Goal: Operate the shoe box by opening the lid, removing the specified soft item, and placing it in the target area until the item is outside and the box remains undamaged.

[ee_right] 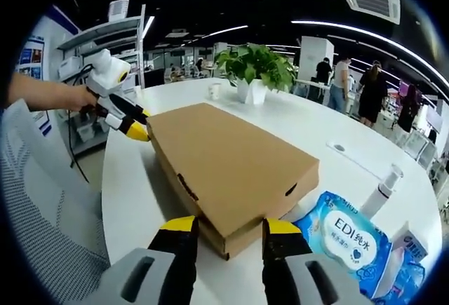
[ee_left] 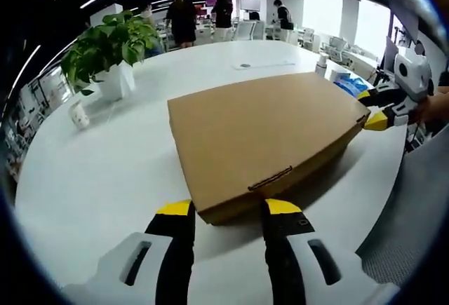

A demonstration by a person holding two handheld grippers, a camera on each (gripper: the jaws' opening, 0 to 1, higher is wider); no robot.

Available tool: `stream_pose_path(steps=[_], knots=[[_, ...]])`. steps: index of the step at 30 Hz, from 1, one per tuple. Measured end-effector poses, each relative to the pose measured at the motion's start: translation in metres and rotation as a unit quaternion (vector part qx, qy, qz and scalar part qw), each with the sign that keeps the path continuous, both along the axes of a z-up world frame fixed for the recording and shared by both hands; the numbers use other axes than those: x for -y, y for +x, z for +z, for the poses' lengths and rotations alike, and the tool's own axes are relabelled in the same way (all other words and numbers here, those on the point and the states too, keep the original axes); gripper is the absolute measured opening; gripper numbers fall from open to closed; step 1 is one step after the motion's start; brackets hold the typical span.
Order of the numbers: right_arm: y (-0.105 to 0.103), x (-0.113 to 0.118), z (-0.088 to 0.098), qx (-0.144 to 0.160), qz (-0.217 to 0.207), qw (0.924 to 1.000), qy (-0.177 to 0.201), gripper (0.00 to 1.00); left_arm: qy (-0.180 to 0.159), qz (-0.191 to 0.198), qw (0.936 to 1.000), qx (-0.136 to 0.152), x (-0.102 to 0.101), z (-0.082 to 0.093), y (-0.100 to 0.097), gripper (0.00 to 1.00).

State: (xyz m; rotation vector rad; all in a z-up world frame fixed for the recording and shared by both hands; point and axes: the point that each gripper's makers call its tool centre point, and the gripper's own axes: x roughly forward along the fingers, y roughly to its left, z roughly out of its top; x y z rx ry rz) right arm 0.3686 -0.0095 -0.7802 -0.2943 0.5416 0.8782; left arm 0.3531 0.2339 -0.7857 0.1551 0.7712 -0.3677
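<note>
I see a white round table [ee_left: 105, 179] carrying everything. The closed box [ee_left: 263, 137] lies flat on it, one corner between my left fingers [ee_left: 175, 210] — another between my right ones. Beyond the box stand a potted plant [ee_left: 112, 52] and a paper cup [ee_left: 78, 114]. Just right of my right fingers lie a wipes pack [ee_right: 344, 238] and a spray bottle [ee_right: 382, 191].

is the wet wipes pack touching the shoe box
Cannot tell. In the right gripper view the wet wipes pack sits right against the shoe box corner, but no clear contact or gap shows.
</note>
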Motion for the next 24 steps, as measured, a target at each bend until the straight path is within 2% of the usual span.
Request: stream_pose_path(steps=[24], knots=[[0.049, -0.001, -0.001, 0.001, -0.008, 0.9999, -0.014, 0.34, -0.006, 0.009, 0.9999, 0.001, 0.000, 0.000, 0.044, 0.38]])
